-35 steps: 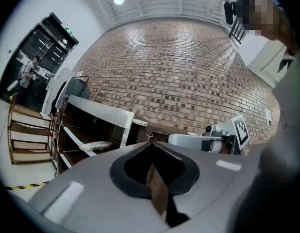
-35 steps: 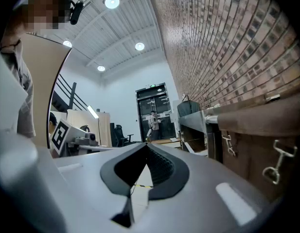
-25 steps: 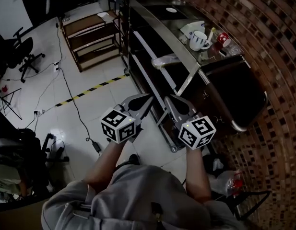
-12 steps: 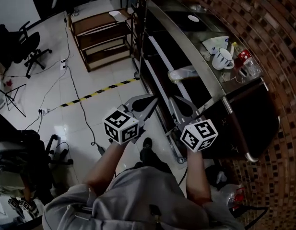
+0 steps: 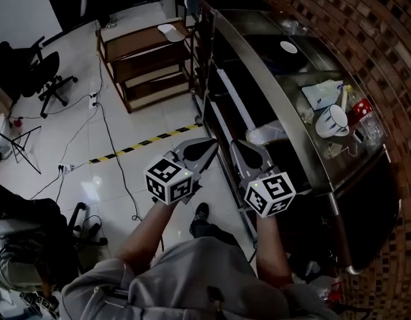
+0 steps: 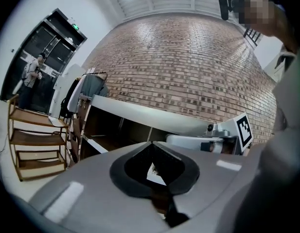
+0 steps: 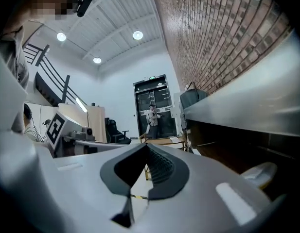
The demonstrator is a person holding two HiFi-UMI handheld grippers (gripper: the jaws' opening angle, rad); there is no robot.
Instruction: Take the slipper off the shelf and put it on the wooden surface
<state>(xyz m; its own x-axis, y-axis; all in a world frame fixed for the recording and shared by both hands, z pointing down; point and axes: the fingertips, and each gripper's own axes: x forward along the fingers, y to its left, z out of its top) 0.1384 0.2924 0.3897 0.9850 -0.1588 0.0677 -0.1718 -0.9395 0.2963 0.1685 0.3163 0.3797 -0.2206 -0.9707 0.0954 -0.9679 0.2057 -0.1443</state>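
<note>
A pale slipper (image 5: 268, 134) lies on the dark metal shelf unit (image 5: 258, 72), on a level under its steel top; in the right gripper view the slipper (image 7: 259, 174) shows low at the right. The wooden rack (image 5: 142, 45) stands farther off on the floor, with a small white thing on its top board. My left gripper (image 5: 210, 143) and right gripper (image 5: 234, 145) are held side by side over the floor in front of the shelf, both shut and empty. The right one's tip is a short way left of the slipper.
On the steel top stand a white mug (image 5: 332, 121), papers, a red item and a round disc (image 5: 288, 47). Cables and yellow-black tape (image 5: 142, 141) cross the tiled floor. An office chair (image 5: 32, 69) is at the far left. A person (image 7: 152, 115) stands by a distant doorway.
The view has shifted along the shelf: the slipper and mug now sit lower and farther right in the picture, the slipper close beside my right gripper. Both grippers stay shut together.
</note>
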